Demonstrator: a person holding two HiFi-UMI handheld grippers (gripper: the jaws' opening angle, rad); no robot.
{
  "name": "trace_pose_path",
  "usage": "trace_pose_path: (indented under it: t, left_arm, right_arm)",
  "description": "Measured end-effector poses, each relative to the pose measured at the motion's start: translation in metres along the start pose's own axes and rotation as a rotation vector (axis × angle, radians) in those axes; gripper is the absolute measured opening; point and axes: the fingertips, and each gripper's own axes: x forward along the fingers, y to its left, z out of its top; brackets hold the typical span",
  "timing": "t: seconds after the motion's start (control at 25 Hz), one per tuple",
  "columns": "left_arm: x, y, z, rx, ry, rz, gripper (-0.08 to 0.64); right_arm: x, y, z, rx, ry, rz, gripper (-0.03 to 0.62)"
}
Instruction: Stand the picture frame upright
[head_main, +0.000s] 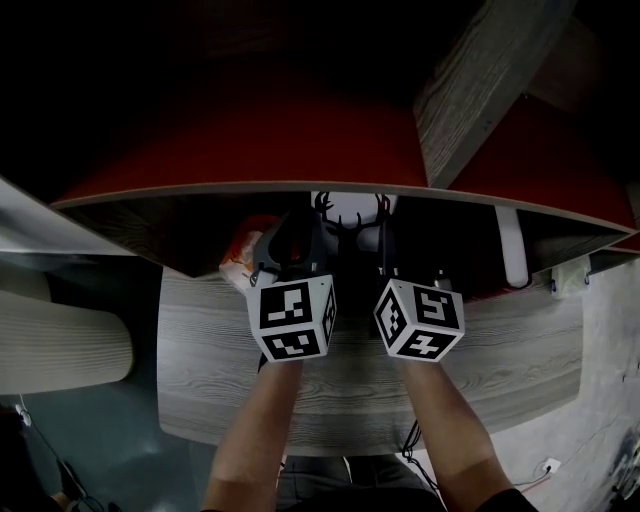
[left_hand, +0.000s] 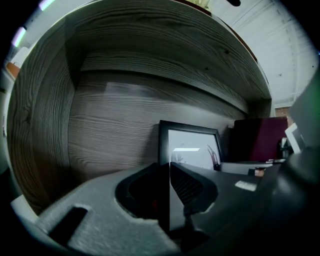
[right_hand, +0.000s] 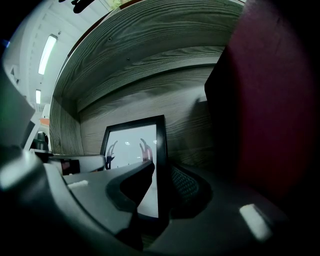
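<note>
A wooden cubby (left_hand: 115, 120) under a long shelf board (head_main: 300, 188) takes up most of the scene, with the desk (head_main: 350, 380) running out in front of it toward the person. A dark red block (right_hand: 270, 125) stands at the right end of the cubby. Just beside it is the frame (left_hand: 192, 147), a black-edged picture with antlers on white. It is on its lower edge, upright or nearly so, facing out, close to the back wall. No view shows whether it leans on that wall or rests on a stand of its own. The left gripper (left_hand: 166, 167) is clamped on the frame's left edge, both pads pressed against it. The right gripper (right_hand: 161, 167) has the right edge between its jaws, but they look slack, with a thin dark gap at the ribbed pad (right_hand: 185, 185), so it is not gripping. The standing looks done, and the step in hand is letting go. Next, the left jaws should ease apart while the frame is watched for any tip. Then both grippers should draw straight back toward the desk edge without dragging either side edge.
</note>
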Motion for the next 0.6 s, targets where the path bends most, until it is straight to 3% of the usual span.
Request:
trace_pose_path:
  t: [0.6]
  left_arm:
    - [-0.011,0.003,0.0,0.017,0.016,0.01,0.097]
  right_arm:
    - [-0.011,0.001,0.0,-0.005,0.015,-0.004,0.115]
